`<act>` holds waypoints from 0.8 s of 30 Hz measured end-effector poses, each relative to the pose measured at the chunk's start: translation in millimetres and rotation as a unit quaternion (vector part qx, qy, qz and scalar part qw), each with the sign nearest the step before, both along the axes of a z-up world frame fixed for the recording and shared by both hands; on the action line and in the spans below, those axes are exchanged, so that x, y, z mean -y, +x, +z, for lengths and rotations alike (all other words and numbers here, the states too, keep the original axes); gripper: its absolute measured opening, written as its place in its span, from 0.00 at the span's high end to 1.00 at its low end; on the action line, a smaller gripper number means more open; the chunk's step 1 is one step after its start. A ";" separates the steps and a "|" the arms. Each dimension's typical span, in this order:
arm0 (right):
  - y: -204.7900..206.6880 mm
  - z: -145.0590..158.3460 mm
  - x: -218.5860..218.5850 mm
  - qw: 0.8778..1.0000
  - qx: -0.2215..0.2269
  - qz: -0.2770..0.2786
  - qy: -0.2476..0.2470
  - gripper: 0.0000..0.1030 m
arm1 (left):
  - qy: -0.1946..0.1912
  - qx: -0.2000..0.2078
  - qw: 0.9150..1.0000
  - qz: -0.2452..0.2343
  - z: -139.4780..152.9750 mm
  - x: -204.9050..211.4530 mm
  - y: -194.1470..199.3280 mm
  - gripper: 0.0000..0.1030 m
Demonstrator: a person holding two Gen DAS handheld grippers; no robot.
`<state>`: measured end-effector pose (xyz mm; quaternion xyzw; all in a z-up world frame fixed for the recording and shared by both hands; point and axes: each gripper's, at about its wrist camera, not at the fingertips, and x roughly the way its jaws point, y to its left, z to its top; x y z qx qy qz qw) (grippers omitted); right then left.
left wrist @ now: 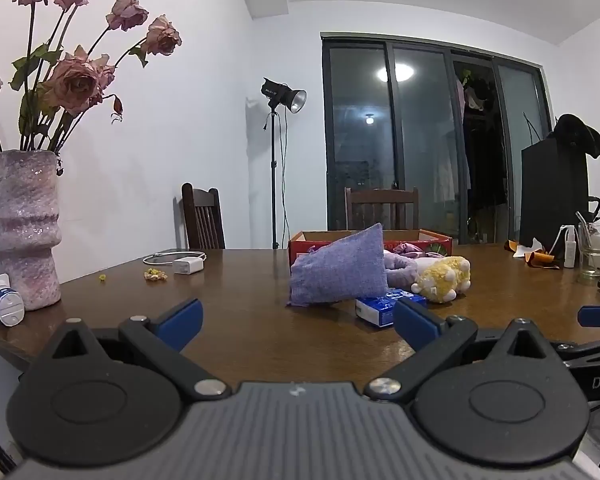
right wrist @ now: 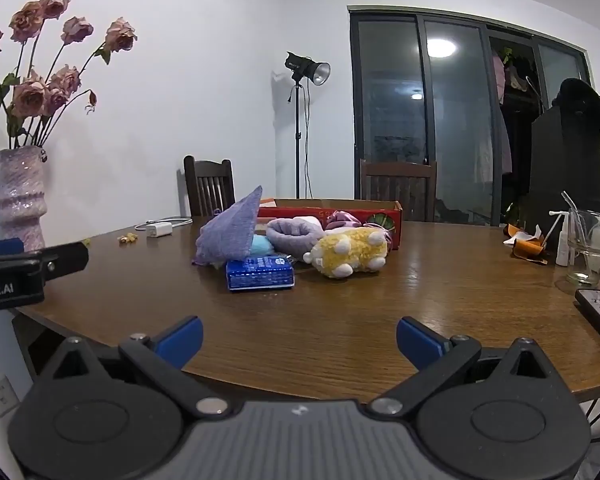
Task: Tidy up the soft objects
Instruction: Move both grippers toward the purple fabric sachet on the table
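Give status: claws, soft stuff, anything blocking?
Left claw and right claw open, empty. Purple pouch and yellow plush on table, before red box. Blue pack nearest.

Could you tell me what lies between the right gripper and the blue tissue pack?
Only bare wooden table separates the open right gripper from the blue tissue pack, per the right wrist view.

purple pouch [right wrist: 230, 232]: woven lavender fabric bag, propped up on edge with one corner pointing upward, leaning over the things behind it.
yellow plush toy [right wrist: 350, 252]: fuzzy yellow body with white feet, lying on its side on the wooden table, just in front of the box.
lilac plush ring [right wrist: 294, 236]: soft, doughnut-like, between pouch and toy.
blue tissue pack [right wrist: 260, 274]: flat, nearest the camera, touching the pouch.
red cardboard box [right wrist: 380, 212]: open-topped, behind the pile, pink satin fabric inside.
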<state>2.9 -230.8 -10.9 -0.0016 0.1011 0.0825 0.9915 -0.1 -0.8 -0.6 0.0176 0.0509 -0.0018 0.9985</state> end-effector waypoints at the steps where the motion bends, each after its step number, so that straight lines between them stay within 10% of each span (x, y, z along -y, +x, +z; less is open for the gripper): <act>1: -0.1 -0.4 0.6 1.000 0.000 0.000 0.001 0.00 | 0.001 0.000 1.000 0.000 -0.2 0.1 0.0 0.00; 24: 2.3 0.7 -5.7 1.000 0.002 0.003 0.002 0.00 | 0.013 0.009 1.000 0.003 0.5 -3.4 3.4 0.00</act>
